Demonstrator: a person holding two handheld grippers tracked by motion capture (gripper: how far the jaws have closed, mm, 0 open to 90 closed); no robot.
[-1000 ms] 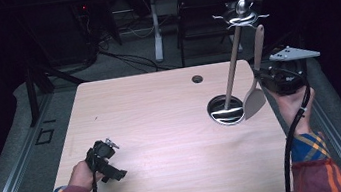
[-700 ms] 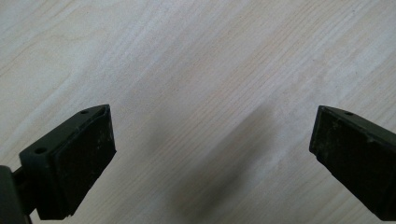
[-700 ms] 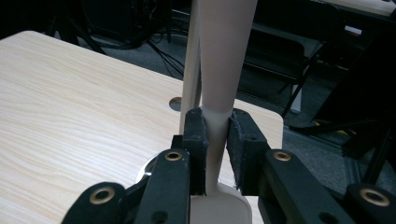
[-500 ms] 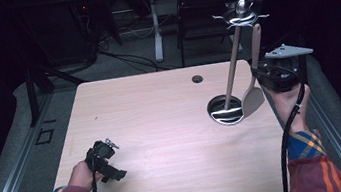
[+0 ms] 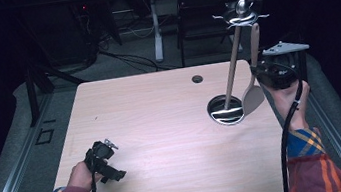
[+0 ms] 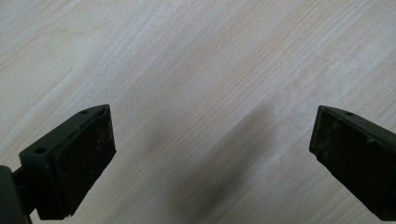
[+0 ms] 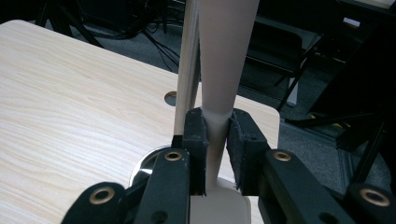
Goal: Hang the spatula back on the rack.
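At seven o'clock on the table (image 5: 163, 127), the left gripper (image 5: 109, 161) is rested with jaws wide apart, idle. At three o'clock, the wooden spatula (image 7: 219, 70) is clamped by the right gripper (image 7: 215, 154), beside the rack (image 5: 240, 15) pole. Hanging seems in hand; the handle top must next be guided onto a hook.

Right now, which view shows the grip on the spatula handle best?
Right gripper view: the right hand-held gripper has its pads closed on the narrow neck of the wooden spatula, seen close up. High view shows the whole spatula hanging from the rack, the grip itself too small. Left gripper view shows the table.
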